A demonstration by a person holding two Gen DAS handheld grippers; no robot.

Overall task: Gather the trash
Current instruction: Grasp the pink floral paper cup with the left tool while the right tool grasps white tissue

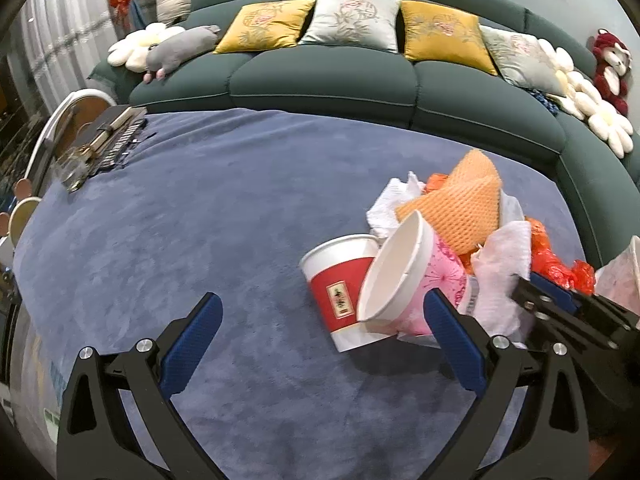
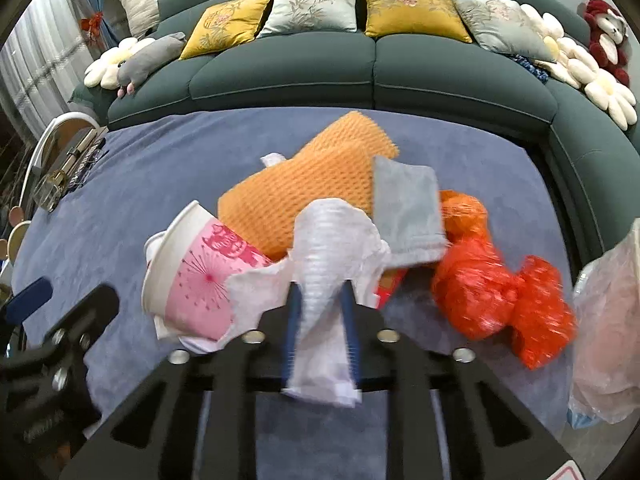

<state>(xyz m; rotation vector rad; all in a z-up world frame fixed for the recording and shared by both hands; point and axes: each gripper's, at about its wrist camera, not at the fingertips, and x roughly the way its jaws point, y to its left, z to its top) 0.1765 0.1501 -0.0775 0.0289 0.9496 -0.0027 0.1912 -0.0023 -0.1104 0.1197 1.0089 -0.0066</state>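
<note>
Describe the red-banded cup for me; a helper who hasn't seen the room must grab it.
On the blue cloth before the green sofa lies a trash pile. At its left edge, the red-banded cup lies tipped, beside the pink cup; it alone has a red band.

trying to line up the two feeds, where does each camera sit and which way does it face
Left wrist: sits on the left tongs, low over the blue cloth, facing the green sofa; its open blue pads frame the red cup and pink cup; the right tongs enter from the right.
Right wrist: sits on the right tongs, facing the same sofa; its pads are shut on a white tissue.
Shared: pink cup, orange foam net, red bag, sofa.
</note>
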